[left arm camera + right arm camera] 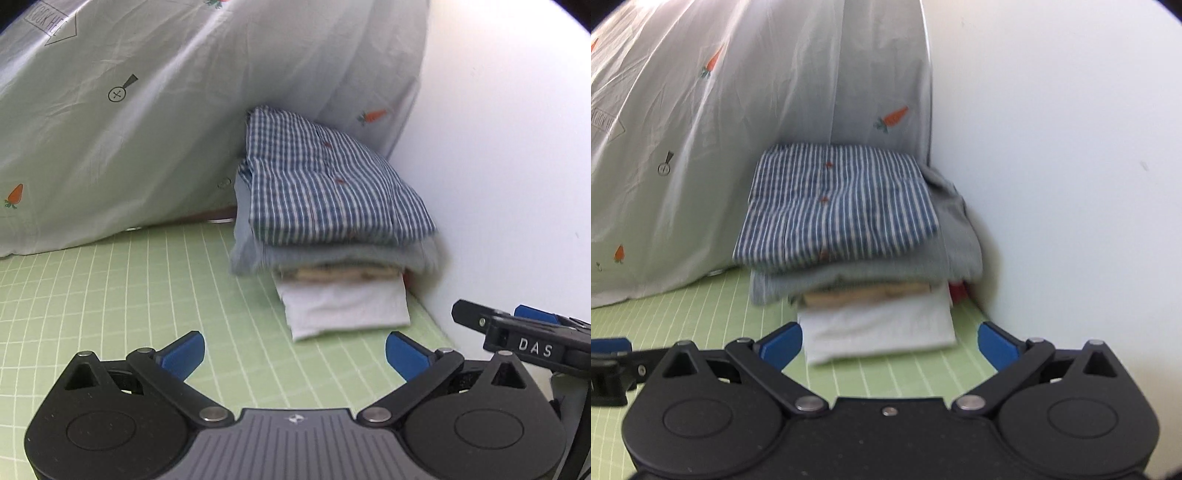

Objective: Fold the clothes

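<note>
Both grippers sit low at the near edge of their own views with blue pads spread wide and nothing between them: the left gripper (294, 350) hangs over bare mat, and the right gripper (890, 341) hangs with its jaws just as far apart. Neither touches any cloth.

Straight ahead of the left gripper, and apart from its fingertips, stands the stack of folded clothes (332, 221). On top lies a blue checked shirt (325, 184) with small red buttons, folded flat. Under it is a grey-blue folded garment (332, 258), then a thin tan layer, and at the bottom a white folded piece (347, 310) whose near edge juts out toward the gripper. From the right wrist view the same stack (849, 251) lies dead ahead, the white piece (879, 328) reaching nearly level with the pad on the left of the picture; a bit of red cloth shows at the stack's far right foot.

Everything rests on a green gridded mat (110, 302). Behind and to the left of the stack hangs a pale sheet printed with carrots (129, 129); to its right rises a plain white wall (498, 166). The right gripper's black finger, marked DAS, pokes into the left wrist view at the right edge.
</note>
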The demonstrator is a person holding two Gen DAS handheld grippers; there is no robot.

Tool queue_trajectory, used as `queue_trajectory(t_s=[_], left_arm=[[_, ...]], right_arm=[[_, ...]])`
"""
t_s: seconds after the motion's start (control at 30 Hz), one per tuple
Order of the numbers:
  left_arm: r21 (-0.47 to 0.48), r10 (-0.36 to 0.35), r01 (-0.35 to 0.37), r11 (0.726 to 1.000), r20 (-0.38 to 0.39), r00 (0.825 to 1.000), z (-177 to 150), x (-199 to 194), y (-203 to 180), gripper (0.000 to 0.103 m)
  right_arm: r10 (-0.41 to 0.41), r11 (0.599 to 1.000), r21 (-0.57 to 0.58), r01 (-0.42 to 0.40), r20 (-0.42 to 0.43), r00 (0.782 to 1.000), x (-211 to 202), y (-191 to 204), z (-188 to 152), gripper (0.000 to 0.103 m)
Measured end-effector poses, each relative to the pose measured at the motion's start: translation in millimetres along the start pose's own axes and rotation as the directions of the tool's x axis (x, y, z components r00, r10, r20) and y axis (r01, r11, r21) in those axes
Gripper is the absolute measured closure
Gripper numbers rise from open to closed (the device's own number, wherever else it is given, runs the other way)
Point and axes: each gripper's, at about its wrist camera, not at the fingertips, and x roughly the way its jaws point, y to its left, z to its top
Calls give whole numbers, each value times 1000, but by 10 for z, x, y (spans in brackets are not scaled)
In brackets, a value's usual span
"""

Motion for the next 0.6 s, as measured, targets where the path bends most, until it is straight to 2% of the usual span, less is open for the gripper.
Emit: queue_trajectory(t_s=[0.27,0.6], left_arm=[[65,-10,11,998,-30,999,-193,-168,7,0],[104,-12,15,994,-33,999,-230,-192,-15,0]], right_arm=[[-20,999,48,24,-81,996,-224,64,-427,1],[-46,996,79,52,-74,996,-288,38,-478,1]])
